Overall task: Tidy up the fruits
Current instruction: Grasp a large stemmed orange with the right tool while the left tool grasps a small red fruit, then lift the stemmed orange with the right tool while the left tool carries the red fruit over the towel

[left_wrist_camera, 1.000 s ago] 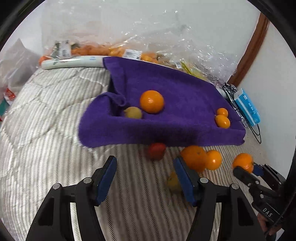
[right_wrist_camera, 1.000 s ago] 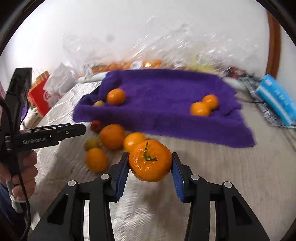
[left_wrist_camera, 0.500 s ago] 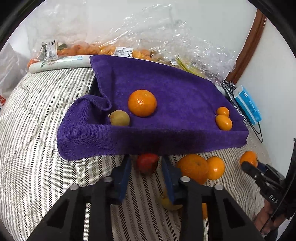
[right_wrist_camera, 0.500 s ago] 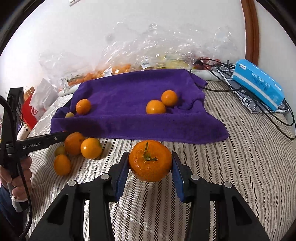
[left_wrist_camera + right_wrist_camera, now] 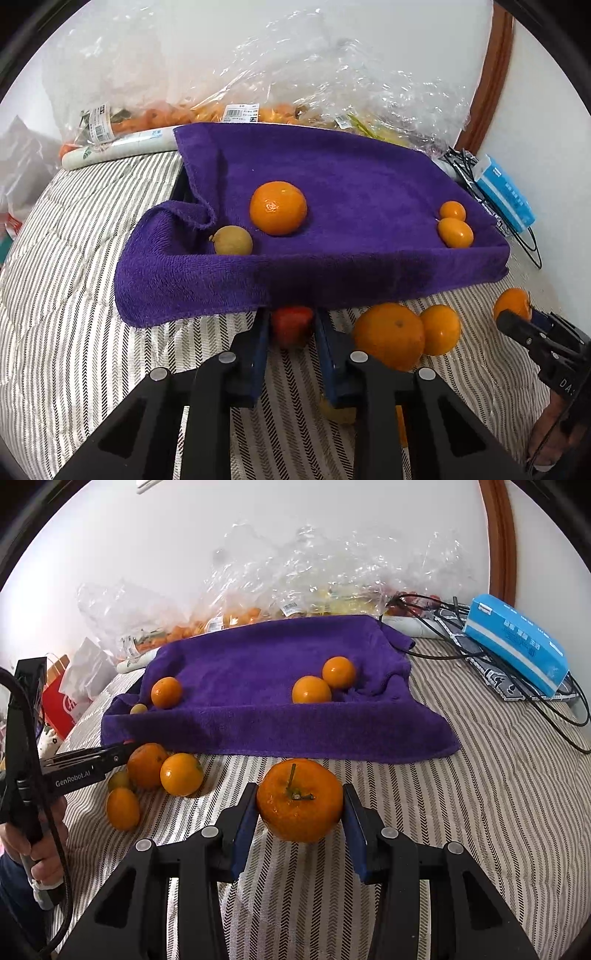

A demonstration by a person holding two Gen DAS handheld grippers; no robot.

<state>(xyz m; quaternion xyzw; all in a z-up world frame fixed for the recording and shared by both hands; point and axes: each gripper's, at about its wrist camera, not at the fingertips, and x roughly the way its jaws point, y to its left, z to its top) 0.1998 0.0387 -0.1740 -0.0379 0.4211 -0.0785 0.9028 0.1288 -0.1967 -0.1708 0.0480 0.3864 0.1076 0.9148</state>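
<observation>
The purple towel lies spread over the striped bedcover, its front edge hanging down toward the cameras.

The left tongs are clenched on a small red fruit right at that front edge, the blue pads pressing its two sides. Just to the right of the red fruit, in front of the towel, sit a large orange and a smaller orange, touching each other. A yellowish fruit lies partly hidden behind the right finger of the left tongs.

On the towel, near its left fold, a big orange rests beside a greenish-brown round fruit. Near the towel's right edge two small oranges sit touching.

The right tongs grip a stemmed orange just in front of the towel's front edge, the stem facing the camera.

Behind the towel, clear plastic bags of produce lean on the wall. To the towel's right lie a blue box and black cables.
</observation>
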